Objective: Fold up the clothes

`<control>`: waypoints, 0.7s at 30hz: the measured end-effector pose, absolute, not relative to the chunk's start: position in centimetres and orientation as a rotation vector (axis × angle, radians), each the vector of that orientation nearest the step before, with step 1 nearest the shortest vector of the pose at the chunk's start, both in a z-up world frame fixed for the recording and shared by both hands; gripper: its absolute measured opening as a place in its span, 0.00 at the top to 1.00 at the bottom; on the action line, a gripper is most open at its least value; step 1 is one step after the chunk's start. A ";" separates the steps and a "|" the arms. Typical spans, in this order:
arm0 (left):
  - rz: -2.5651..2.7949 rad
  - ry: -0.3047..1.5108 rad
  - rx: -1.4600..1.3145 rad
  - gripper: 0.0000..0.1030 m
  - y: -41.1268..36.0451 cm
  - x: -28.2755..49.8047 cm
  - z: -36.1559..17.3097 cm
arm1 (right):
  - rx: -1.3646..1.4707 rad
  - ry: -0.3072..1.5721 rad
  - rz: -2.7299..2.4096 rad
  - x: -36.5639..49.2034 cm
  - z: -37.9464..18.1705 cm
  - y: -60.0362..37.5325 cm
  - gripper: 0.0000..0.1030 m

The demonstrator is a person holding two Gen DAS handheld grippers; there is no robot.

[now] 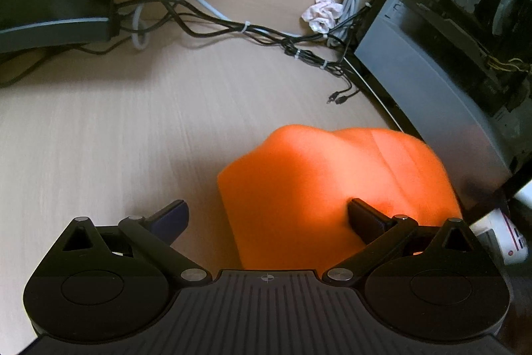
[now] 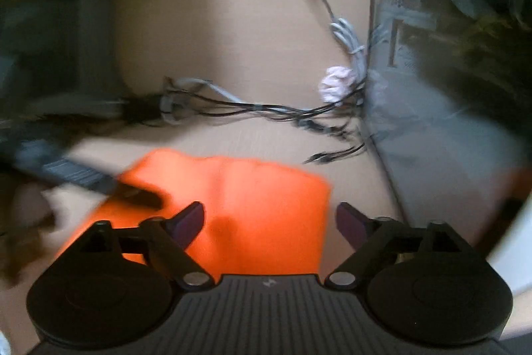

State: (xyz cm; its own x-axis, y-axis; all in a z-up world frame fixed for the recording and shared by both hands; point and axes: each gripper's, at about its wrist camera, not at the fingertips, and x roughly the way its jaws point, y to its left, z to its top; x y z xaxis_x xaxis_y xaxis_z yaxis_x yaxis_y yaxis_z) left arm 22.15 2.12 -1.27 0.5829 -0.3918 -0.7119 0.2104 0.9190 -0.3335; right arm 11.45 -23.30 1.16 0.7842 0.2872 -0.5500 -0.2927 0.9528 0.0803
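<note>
A dark monitor base [image 1: 56, 29] sits at far left on a pale wooden desk [image 1: 99, 135], a tangle of cables [image 1: 212, 19] running right to a computer case [image 1: 442, 82]. Between them lies an orange garment [image 1: 332, 188], folded into a compact rectangle. The left gripper [image 1: 267, 213] and right gripper [image 2: 269, 222] hover over it, jaws spread, holding nothing. Folding looks nearly done; perhaps 1 tidy-up remains.

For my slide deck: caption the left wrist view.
Open left gripper poised over a folded orange cloth on a wooden desk, cables and computer case behind.
</note>
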 end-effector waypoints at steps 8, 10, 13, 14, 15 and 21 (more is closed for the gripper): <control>-0.508 0.717 -0.251 0.00 1.7 20.1 5.7 | -0.085 0.704 0.356 9.7 -3.1 -22.2 0.05; -0.655 0.739 -0.323 0.00 0.7 20.1 5.8 | -0.117 0.685 0.351 9.6 -3.0 -22.0 0.02; -0.775 0.806 -0.406 0.00 -0.5 20.6 4.5 | -0.152 0.655 0.344 9.4 -2.7 -21.8 0.00; -0.747 0.852 -0.416 0.00 -0.8 21.1 3.2 | -0.145 0.648 0.347 9.1 -2.4 -22.1 0.00; -0.718 0.899 -0.425 0.00 -1.0 21.6 1.8 | -0.126 0.641 0.353 8.7 -2.0 -22.5 0.00; -0.686 0.917 -0.552 0.00 0.5 23.0 0.3 | -0.002 0.586 0.317 7.5 -1.1 -25.4 0.00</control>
State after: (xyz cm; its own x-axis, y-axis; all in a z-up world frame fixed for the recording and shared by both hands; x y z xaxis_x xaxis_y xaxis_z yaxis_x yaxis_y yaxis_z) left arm 22.98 0.53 0.34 0.4278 -0.7361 -0.5245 0.2947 0.6621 -0.6890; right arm 7.51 -25.39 -1.14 0.7859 0.2936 -0.5443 -0.2948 0.9515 0.0877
